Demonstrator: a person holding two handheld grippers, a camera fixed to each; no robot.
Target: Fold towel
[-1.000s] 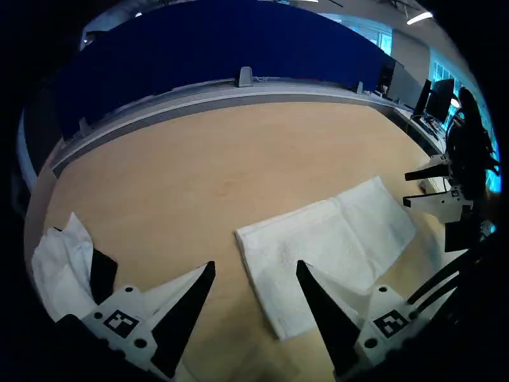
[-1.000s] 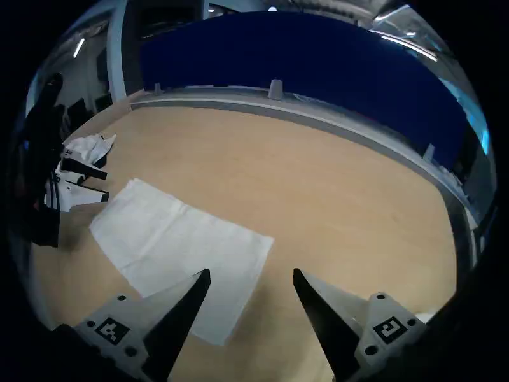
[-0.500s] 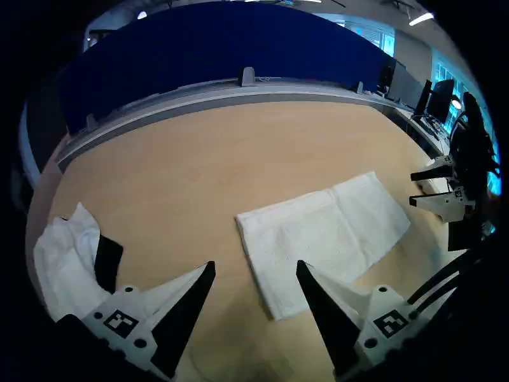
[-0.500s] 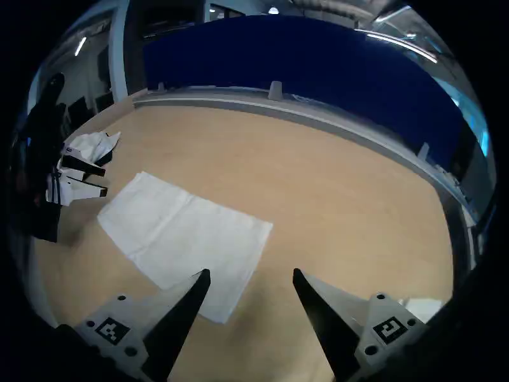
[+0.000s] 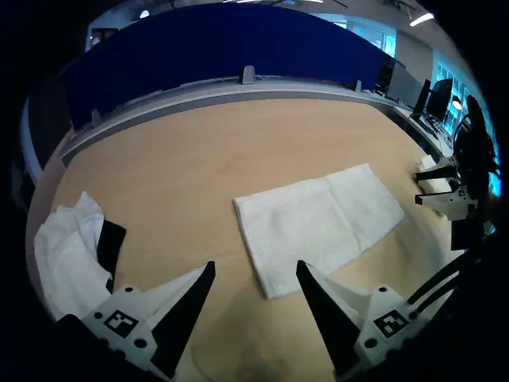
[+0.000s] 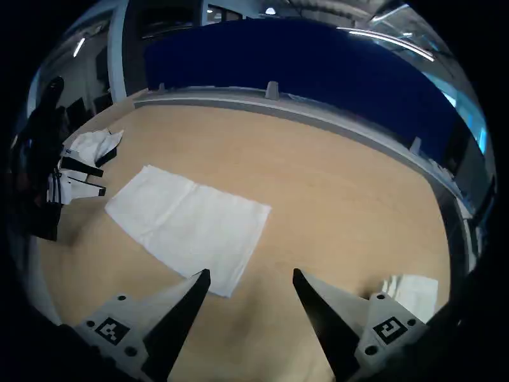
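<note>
A white towel (image 5: 318,223) lies spread flat on the light wooden bench (image 5: 191,153), a long rectangle with a faint crease across it roughly at the middle. In the left gripper view the left hand-held gripper (image 5: 254,264) has its two fingers wide apart with nothing between them, and the towel's near corner lies just ahead of its right-hand finger. The right hand-held gripper (image 6: 250,272) also has its fingers spread apart and grips nothing; in the right gripper view the towel's near corner lies just ahead of its left-hand finger. Each hand-held gripper also appears in the other's view, at opposite short ends of the towel, and there too both have their fingers apart. A crumpled white cloth (image 5: 63,254) lies on the bench beyond the towel's left end, touching a small black object (image 5: 109,245). A smaller folded white cloth (image 6: 417,293) lies near the bench edge on the right, well apart from the towel. A blue partition (image 5: 210,44) runs along the far edge of the bench
</note>
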